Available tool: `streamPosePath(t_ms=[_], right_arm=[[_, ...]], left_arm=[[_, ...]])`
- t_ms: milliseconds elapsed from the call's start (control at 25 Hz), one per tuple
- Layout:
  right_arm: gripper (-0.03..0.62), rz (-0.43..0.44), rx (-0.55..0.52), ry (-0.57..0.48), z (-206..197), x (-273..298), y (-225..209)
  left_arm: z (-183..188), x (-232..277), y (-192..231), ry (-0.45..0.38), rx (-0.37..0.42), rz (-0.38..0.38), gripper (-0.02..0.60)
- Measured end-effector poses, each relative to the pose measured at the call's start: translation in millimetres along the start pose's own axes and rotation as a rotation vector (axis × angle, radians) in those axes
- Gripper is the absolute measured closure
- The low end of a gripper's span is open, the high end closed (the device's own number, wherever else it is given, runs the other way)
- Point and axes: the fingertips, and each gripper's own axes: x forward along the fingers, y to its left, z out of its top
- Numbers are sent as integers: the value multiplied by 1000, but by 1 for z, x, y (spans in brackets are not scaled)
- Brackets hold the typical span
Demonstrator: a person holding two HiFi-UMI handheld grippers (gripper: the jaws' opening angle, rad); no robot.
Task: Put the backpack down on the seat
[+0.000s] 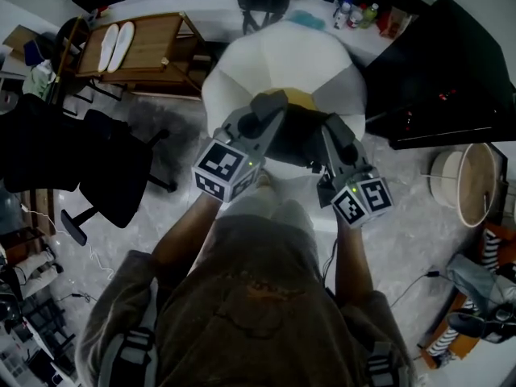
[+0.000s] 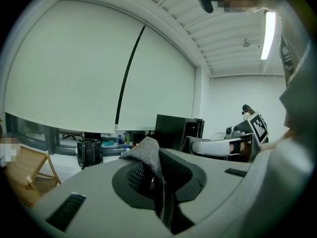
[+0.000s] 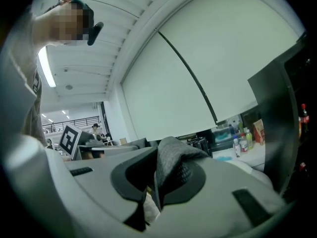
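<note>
Left gripper and right gripper fingers clamp backpack fabric over seat, black chair nearby.

In the head view, the seat is found at upper centre, with the backpack over its lower edge. The left gripper is placed at the backpack's left and the right gripper at its right. A wooden rack is seen at upper left, and an office chair at left.
</note>
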Motion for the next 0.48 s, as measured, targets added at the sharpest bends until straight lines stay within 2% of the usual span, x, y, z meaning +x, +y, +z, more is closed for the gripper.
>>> streamPosePath(t_ms=[160, 480], right_arm=[[566, -10, -5, 5, 2, 21, -18], [566, -1, 6, 33, -1, 49, -56]], left_arm=[[1, 20, 18, -5, -2, 0, 552], [-10, 63, 44, 39, -21, 11, 552]])
